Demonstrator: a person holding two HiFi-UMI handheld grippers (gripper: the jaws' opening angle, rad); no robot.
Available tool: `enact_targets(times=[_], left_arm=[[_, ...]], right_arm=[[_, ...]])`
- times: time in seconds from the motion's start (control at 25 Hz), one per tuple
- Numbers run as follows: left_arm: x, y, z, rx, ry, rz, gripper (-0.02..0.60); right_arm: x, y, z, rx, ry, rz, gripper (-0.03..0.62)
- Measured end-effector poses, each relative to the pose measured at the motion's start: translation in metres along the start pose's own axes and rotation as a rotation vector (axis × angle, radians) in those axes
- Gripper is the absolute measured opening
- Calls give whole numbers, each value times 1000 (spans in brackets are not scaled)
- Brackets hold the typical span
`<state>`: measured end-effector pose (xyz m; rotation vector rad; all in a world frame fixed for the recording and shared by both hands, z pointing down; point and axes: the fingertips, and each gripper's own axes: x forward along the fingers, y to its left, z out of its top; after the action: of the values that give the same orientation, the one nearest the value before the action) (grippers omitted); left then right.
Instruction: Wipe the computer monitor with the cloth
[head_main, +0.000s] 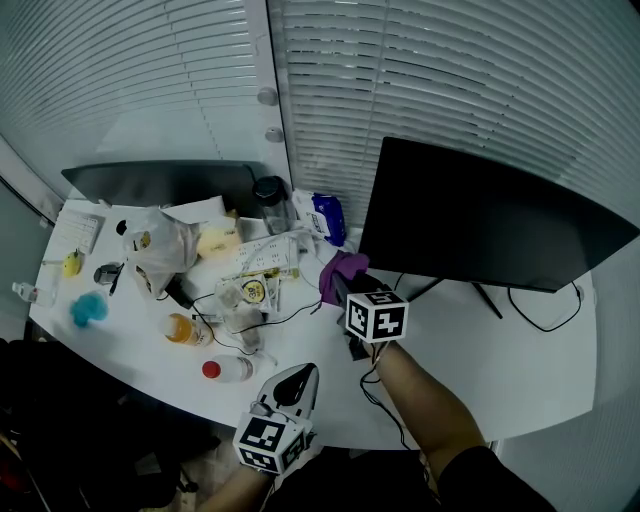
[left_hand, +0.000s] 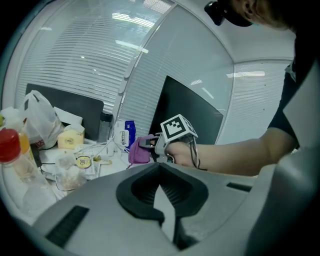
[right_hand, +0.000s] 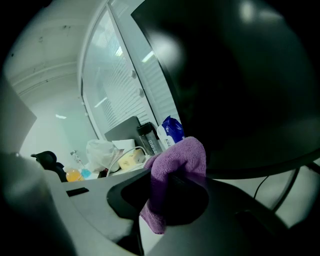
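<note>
**Colleague:** Where's the cloth right now?

**Operator:** My right gripper (head_main: 338, 286) is clamped on the purple fleecy cloth (head_main: 341, 267). In the right gripper view the cloth bunches over both jaws and hangs down between them. I have it by the lower left corner of the black flat computer monitor (head_main: 480, 215), just beside the edge — I can't tell whether it touches the screen.

**Colleague:** And your left?

**Operator:** My left gripper (head_main: 296, 384) sits low, over the front edge of the white desk (head_main: 480, 350), well apart from the monitor. Its jaws are pressed together with nothing in them, and its view looks across at the right gripper's black-and-white marker cube (left_hand: 177, 129).

**Colleague:** Anything close to the cloth?

**Operator:** A blue packet (head_main: 328, 215) stands just left of the monitor, behind the cloth.
</note>
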<state>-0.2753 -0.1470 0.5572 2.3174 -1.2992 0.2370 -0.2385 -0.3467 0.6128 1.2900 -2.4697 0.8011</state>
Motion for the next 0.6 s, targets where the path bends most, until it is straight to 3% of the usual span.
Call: enact_targets(times=[0.6], left_arm=[[0, -3, 15, 2, 1, -9, 5]], right_arm=[[-6, 0, 39, 4, -38, -11, 78]])
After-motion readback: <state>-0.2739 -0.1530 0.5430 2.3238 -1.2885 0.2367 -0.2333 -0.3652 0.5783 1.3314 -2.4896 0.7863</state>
